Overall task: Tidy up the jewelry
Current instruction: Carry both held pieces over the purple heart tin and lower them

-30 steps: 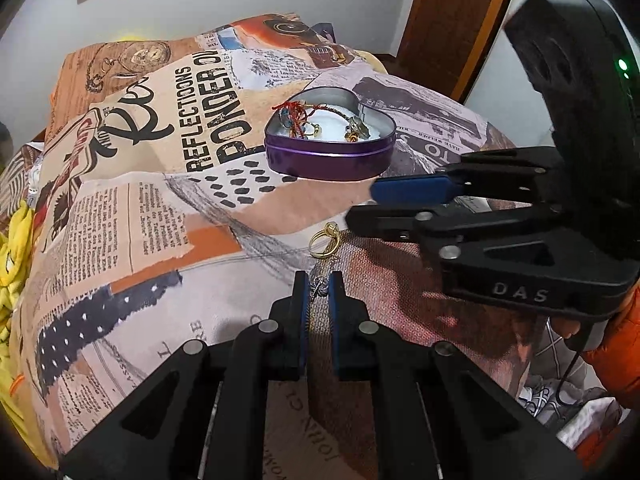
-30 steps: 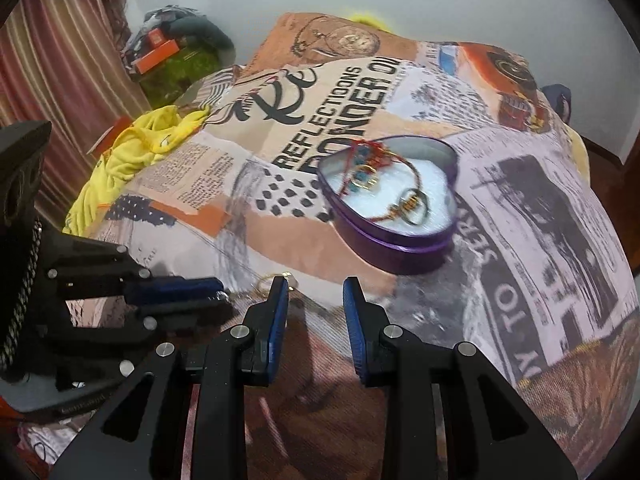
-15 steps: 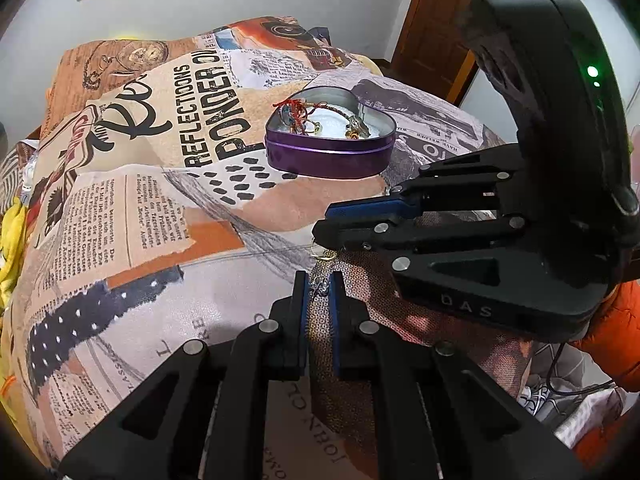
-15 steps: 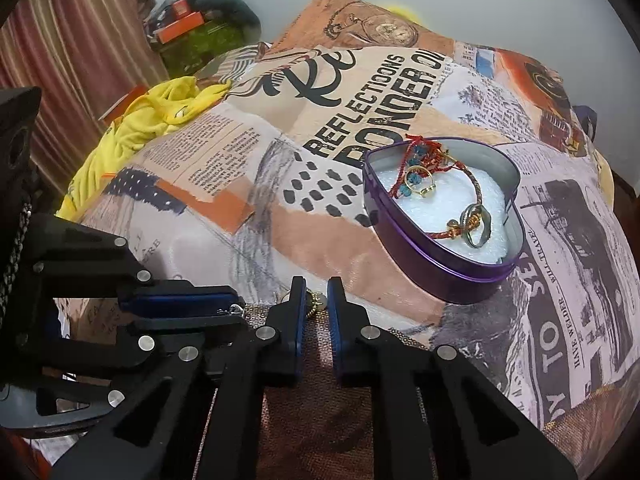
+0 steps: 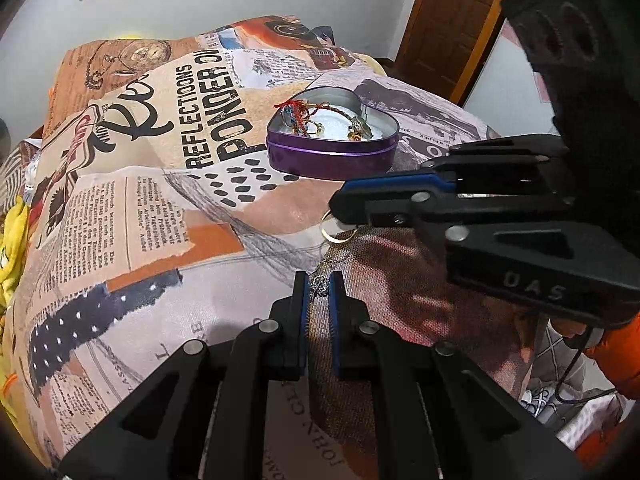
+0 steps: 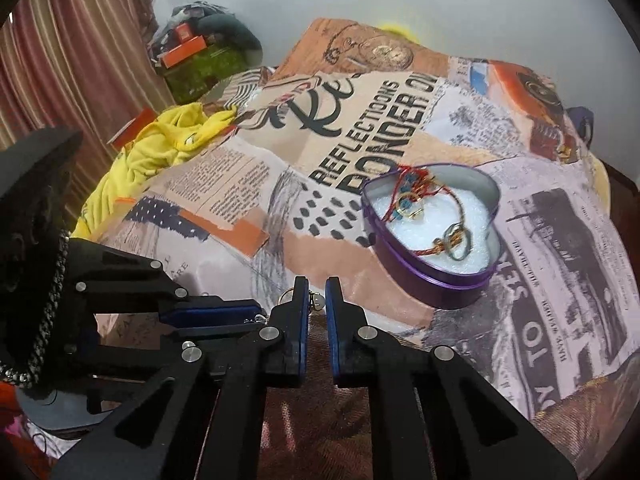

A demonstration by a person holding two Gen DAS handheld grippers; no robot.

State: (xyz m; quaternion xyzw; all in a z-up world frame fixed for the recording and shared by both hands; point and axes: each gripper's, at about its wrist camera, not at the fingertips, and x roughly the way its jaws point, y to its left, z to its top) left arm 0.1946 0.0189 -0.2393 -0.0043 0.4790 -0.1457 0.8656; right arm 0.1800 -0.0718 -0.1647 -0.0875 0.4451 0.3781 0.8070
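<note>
so several bracelets (image 6: 424, 216) already lie in the heart tin (image 6: 436, 284). left gripper (image 5: 318, 286) fingers pinch a silver chain (image 5: 319, 285); right gripper (image 6: 316, 300) fingers pinch the gold ring piece (image 5: 336, 230), both not yet stowed.

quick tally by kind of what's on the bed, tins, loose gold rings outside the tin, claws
heart-shaped purple tin: 1
loose gold ring outside the tin: 1
claws: 2, left claw and right claw
total: 4
The tangled pieces inside the tin are too jumbled to count.
</note>
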